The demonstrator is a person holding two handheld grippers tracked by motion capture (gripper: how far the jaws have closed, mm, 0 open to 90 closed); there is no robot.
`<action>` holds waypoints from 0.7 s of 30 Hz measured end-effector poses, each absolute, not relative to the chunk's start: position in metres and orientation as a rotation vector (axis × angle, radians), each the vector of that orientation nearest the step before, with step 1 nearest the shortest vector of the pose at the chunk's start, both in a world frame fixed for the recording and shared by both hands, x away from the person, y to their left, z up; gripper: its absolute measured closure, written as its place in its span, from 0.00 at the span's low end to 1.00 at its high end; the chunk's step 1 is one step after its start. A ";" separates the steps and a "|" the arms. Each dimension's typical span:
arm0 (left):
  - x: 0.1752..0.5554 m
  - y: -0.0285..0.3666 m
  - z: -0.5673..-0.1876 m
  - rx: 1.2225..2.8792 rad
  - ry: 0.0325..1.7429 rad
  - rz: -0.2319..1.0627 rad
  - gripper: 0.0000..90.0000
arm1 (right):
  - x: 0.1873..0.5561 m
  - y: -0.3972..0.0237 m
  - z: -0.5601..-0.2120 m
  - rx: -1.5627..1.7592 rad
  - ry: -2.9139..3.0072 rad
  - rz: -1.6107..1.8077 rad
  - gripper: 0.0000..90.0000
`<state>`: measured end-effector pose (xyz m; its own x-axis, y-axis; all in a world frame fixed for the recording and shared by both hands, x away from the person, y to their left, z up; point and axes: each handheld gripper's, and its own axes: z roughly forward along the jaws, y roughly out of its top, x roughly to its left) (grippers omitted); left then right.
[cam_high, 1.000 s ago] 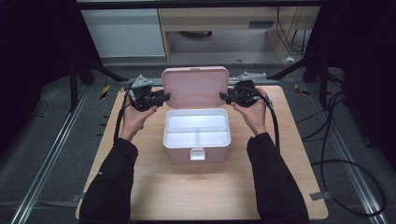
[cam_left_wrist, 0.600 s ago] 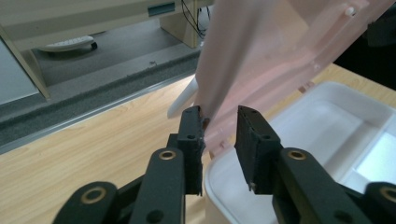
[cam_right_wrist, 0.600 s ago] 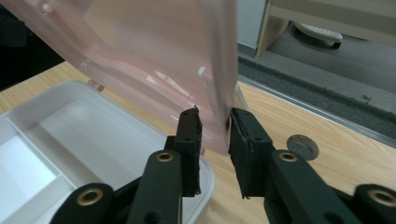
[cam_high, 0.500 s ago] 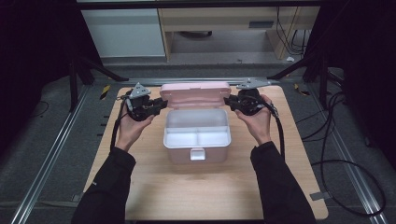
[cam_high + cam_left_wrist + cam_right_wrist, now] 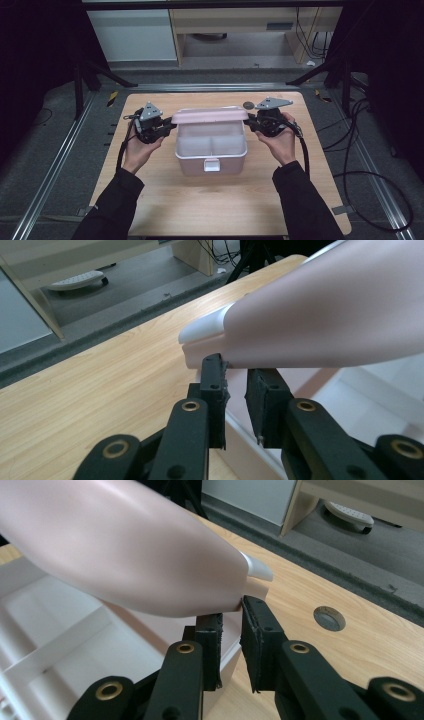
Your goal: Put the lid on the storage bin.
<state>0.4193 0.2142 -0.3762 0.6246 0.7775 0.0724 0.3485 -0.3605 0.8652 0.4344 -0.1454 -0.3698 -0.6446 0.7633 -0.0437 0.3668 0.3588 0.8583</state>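
at the wooden table (image 5: 150,205) we held a gripper in each hand, one on either side of a white box (image 5: 212,155) with a pink lid (image 5: 210,116). the left gripper (image 5: 170,127) had its jaws nearly together on the lid's left edge (image 5: 215,352), the rim caught between the two black pads; those jaws had just been closing. the right gripper (image 5: 250,121) gripped the lid's right edge (image 5: 247,587) in the same way, its jaws likewise just closed in on the rim. between the two grippers the lid stood half lowered, tilted over the back of the box, its pink top turned up toward the high camera. below and in front of the grippers' tips the box lay open, a divider (image 5: 210,145) splitting its inside into two compartments, a white latch (image 5: 212,164) on its near wall. just beyond the right gripper a round hole (image 5: 329,618) showed in the tabletop. our dark sleeves (image 5: 305,205) came in from the near edge.
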 end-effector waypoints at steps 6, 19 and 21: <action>0.402 0.216 -0.377 1.932 0.870 0.613 0.79 | 0.420 -0.149 -0.370 0.968 2.199 1.229 0.85; 0.364 0.235 -0.403 1.947 0.949 0.596 0.66 | 0.374 -0.166 -0.379 0.983 2.236 1.182 0.66; 0.360 0.240 -0.411 1.963 0.972 0.595 0.64 | 0.369 -0.175 -0.383 1.015 2.215 1.196 0.64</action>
<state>0.3604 0.2398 -0.4109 0.5855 0.8094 0.0452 0.4081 -0.3424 0.8463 0.3692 -0.1751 -0.3835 -0.6428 0.7657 -0.0242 0.3998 0.3623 0.8419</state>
